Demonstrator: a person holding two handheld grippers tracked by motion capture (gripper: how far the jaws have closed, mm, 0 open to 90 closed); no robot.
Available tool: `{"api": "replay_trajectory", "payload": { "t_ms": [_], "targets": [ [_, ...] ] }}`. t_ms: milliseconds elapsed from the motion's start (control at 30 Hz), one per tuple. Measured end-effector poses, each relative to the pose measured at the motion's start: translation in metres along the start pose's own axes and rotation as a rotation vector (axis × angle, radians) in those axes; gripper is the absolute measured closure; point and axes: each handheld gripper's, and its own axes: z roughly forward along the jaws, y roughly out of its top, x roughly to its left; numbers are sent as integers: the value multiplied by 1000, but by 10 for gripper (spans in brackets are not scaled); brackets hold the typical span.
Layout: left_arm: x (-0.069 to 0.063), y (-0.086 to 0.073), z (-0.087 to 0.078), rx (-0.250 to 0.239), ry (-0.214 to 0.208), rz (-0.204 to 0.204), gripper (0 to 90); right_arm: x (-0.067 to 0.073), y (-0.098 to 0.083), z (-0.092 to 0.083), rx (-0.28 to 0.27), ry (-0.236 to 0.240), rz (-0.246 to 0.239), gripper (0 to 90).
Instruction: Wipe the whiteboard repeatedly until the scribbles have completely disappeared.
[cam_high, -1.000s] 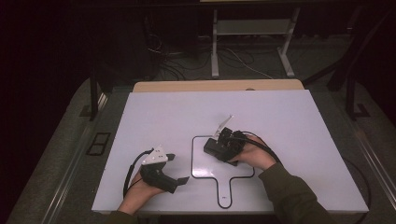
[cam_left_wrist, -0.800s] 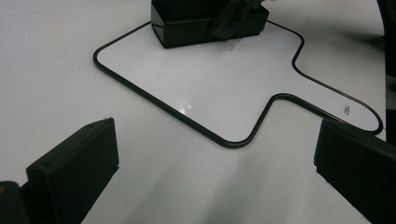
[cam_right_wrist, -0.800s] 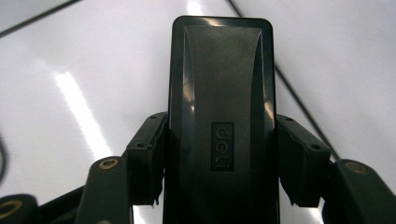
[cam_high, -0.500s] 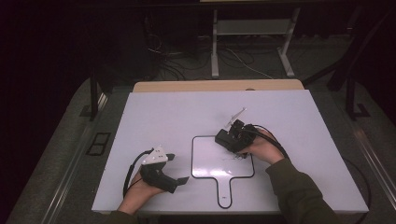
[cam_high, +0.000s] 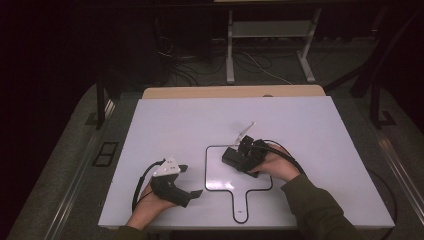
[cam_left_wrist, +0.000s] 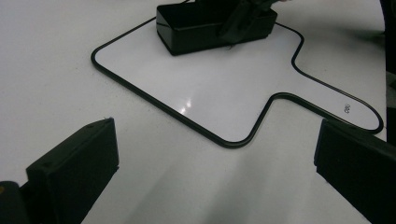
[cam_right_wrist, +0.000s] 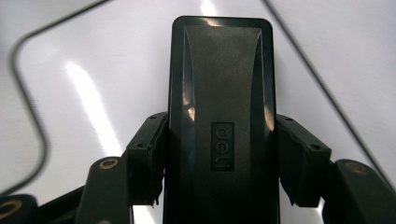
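While my right tool (cam_right_wrist: 217, 163) is clamped on both long sides of the black eraser block (cam_right_wrist: 219, 107), which sits on the paddle-shaped whiteboard (cam_high: 220, 175) near its far edge, I'd keep the block flat w/ even pressure and make short strokes inside the board's black border so it doesn't catch the rim. Left tool (cam_high: 189, 181) rests w/ jaws wide apart and nothing between them, on the tabletop (cam_high: 190, 120) left of the board, well apart from the eraser. Beyond the board's far and right edges there's bare tabletop, so plenty of room to lift off.
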Motion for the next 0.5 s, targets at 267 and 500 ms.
{"api": "replay_trajectory", "payload": {
  "t_ms": [267, 500],
  "targets": [
    [0, 0, -1, -2, 1, -2, 0, 15, 4, 1, 8, 14, -40, 387],
    [0, 0, 0, -2, 1, -3, 0, -10, -8, -4, 0, -28, 33, 387]
  ]
}}
